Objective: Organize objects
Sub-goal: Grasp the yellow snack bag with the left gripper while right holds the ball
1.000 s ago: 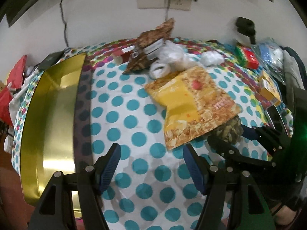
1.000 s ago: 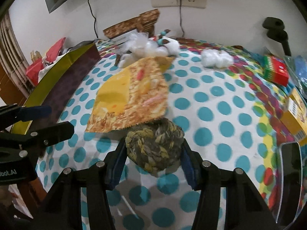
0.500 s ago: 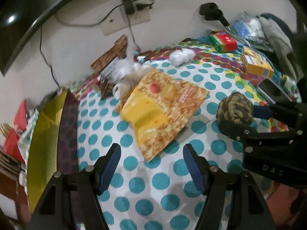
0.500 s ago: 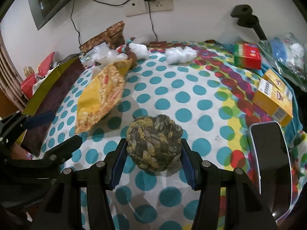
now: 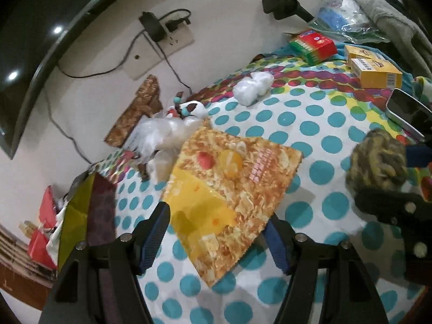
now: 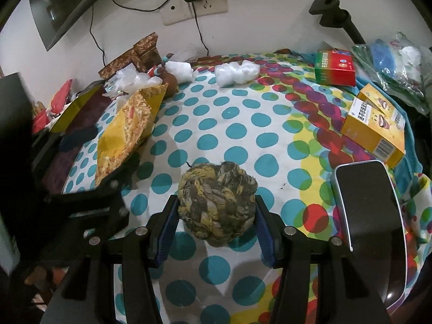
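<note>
My right gripper (image 6: 216, 226) is shut on a braided yellow-and-grey rope ball (image 6: 217, 201) and holds it above the dotted tablecloth; the ball also shows at the right of the left wrist view (image 5: 378, 163). My left gripper (image 5: 218, 232) is open and empty, its fingers either side of the near corner of a yellow-orange snack bag (image 5: 229, 189) that lies flat on the cloth. The bag shows at the left of the right wrist view (image 6: 129, 124). A gold and maroon box (image 5: 81, 221) lies at the left.
A phone (image 6: 370, 216) lies at the right near yellow boxes (image 6: 375, 127) and a red-green box (image 6: 334, 67). White plastic wads (image 6: 236, 73), brown packets (image 5: 135, 113) and clear bags crowd the back by the wall. A black clamp stand (image 6: 334, 16) rises at the back right.
My right gripper has carried the rope ball to the right, away from the snack bag and nearer the phone. My left gripper has swung right and now straddles the bag's near corner.
</note>
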A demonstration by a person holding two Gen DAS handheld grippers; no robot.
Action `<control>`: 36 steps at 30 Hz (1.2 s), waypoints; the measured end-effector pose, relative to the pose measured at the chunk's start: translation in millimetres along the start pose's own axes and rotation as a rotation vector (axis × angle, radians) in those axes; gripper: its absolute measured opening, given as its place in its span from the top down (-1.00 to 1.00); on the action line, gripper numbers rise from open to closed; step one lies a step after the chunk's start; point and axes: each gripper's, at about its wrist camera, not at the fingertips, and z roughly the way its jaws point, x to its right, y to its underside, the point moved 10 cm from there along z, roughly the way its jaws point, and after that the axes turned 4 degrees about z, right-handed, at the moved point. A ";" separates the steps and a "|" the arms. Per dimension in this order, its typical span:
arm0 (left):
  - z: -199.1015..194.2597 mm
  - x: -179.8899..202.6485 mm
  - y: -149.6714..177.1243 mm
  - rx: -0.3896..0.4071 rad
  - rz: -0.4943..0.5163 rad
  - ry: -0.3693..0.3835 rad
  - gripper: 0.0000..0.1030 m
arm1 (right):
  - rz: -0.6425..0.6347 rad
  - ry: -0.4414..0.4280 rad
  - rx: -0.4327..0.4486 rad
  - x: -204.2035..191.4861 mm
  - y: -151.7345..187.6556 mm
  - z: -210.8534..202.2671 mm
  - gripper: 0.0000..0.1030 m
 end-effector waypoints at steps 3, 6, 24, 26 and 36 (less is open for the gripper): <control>5.0 -2.0 -5.9 0.023 0.003 0.014 -0.38 | 0.008 -0.007 -0.011 1.3 1.7 1.9 0.02; 5.3 -3.0 -9.4 0.041 0.011 0.008 -0.38 | 0.005 -0.009 -0.008 1.0 1.3 2.2 0.02; 2.2 -2.8 3.3 0.010 -0.008 -0.035 0.78 | 0.005 -0.013 -0.006 1.7 -0.4 3.2 0.02; -3.2 -2.9 2.3 0.027 0.004 -0.053 0.81 | 0.004 -0.013 -0.005 1.9 -0.2 3.0 0.02; -24.7 -13.2 -4.6 0.069 -0.051 -0.024 0.87 | 0.000 -0.010 0.001 1.9 -2.5 3.2 0.02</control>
